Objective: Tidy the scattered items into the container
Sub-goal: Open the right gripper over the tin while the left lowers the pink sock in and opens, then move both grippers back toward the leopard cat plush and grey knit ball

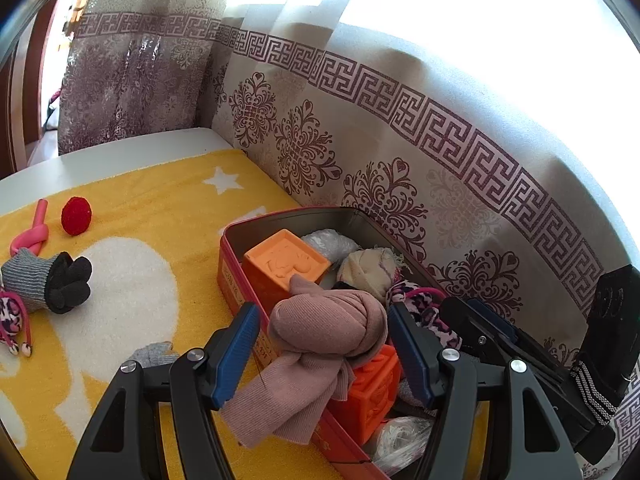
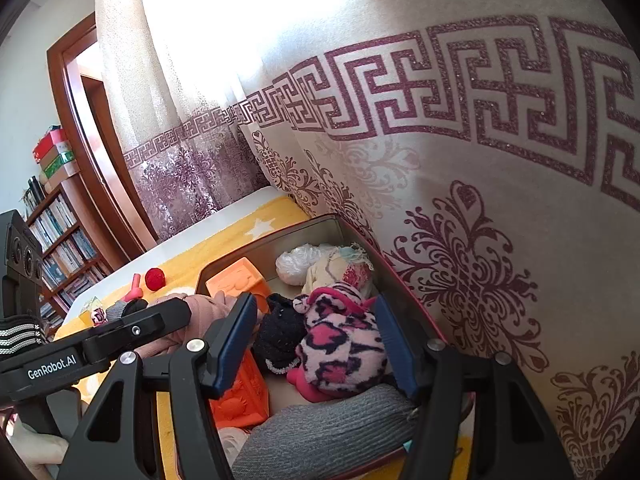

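Note:
A red tin box (image 1: 228, 276) stands on a yellow blanket against the curtain. It holds orange blocks (image 1: 284, 264), a cream cloth bundle (image 1: 368, 268), a white bag and a leopard-print sock (image 2: 340, 340). My left gripper (image 1: 320, 344) is open around a knotted pink sock (image 1: 324, 332) that rests on the box's near rim and an orange block. My right gripper (image 2: 316, 340) is open over the box, its fingers either side of the leopard-print sock and a black item (image 2: 280, 332). On the blanket lie a red pompom (image 1: 76, 216), a pink knotted tube (image 1: 32, 236) and a grey-black glove (image 1: 52, 280).
A patterned curtain (image 1: 400, 140) hangs right behind the box. A second leopard-print item (image 1: 12, 320) lies at the left edge and a grey glove (image 1: 154, 354) near my left fingers. A bookshelf (image 2: 60, 240) and door frame stand far left. A grey knit piece (image 2: 340, 428) lies in the box's near end.

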`<state>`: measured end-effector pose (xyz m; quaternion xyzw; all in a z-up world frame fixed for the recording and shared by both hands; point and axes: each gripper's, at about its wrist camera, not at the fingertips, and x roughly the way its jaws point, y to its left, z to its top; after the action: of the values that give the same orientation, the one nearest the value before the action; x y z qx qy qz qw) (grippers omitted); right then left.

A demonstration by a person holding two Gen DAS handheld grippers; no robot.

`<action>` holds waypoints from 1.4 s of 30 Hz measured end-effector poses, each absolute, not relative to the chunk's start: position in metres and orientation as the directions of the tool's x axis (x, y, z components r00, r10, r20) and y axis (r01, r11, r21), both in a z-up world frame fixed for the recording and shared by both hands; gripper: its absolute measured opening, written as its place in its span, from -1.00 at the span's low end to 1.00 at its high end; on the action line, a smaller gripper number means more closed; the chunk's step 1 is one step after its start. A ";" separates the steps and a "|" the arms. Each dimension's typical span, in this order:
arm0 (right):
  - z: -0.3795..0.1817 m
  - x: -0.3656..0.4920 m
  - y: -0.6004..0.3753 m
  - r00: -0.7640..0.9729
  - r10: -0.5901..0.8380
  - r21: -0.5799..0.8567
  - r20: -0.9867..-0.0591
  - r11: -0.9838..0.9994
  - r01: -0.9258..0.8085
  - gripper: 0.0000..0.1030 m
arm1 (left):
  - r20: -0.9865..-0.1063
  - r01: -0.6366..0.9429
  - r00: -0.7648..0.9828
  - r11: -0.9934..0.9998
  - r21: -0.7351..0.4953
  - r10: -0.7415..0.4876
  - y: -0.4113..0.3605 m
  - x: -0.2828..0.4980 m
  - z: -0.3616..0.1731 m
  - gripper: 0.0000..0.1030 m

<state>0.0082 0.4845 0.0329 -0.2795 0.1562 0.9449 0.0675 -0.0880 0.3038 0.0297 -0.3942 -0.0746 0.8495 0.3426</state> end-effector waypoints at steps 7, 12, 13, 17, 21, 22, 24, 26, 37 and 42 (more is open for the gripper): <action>0.037 0.007 0.469 -0.835 0.034 0.228 -0.549 -0.955 -0.189 0.32 | -0.631 -0.504 -0.506 -0.795 -0.337 0.588 0.290 -0.082 0.034 0.31; 0.037 0.005 0.455 -0.832 0.021 0.208 -0.554 -0.964 -0.163 0.38 | -0.640 -0.482 -0.521 -0.813 -0.326 0.565 0.277 -0.080 0.033 0.31; 0.036 0.005 0.452 -0.831 0.018 0.205 -0.556 -0.966 -0.158 0.38 | -0.641 -0.477 -0.524 -0.817 -0.324 0.561 0.275 -0.080 0.032 0.31; 0.035 0.004 0.443 -0.827 0.005 0.198 -0.562 -0.970 -0.141 0.39 | -0.647 -0.460 -0.532 -0.828 -0.321 0.546 0.264 -0.078 0.031 0.31; 0.035 0.005 0.435 -0.825 -0.001 0.193 -0.565 -0.972 -0.132 0.40 | -0.650 -0.444 -0.540 -0.837 -0.320 0.535 0.252 -0.076 0.029 0.31; 0.035 0.004 0.433 -0.824 -0.002 0.191 -0.567 -0.973 -0.130 0.40 | -0.650 -0.440 -0.542 -0.839 -0.320 0.532 0.249 -0.076 0.029 0.31; 0.036 0.004 0.428 -0.823 -0.004 0.187 -0.569 -0.974 -0.124 0.40 | -0.652 -0.431 -0.546 -0.844 -0.319 0.525 0.243 -0.075 0.029 0.31; 0.036 0.004 0.423 -0.822 -0.008 0.184 -0.570 -0.976 -0.118 0.42 | -0.652 -0.423 -0.551 -0.848 -0.320 0.521 0.237 -0.074 0.028 0.31; 0.042 0.000 0.393 -0.819 -0.043 0.167 -0.572 -0.984 -0.065 0.43 | -0.662 -0.341 -0.594 -0.888 -0.309 0.458 0.179 -0.073 0.024 0.31; 0.047 -0.001 0.372 -0.826 -0.066 0.147 -0.560 -0.989 -0.021 0.43 | -0.663 -0.278 -0.620 -0.908 -0.314 0.419 0.142 -0.074 0.022 0.31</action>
<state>-0.0011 0.3718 0.0469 -0.2947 0.0737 0.9527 -0.0117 -0.0743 0.1416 0.0220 -0.3900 -0.0905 0.8954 0.1947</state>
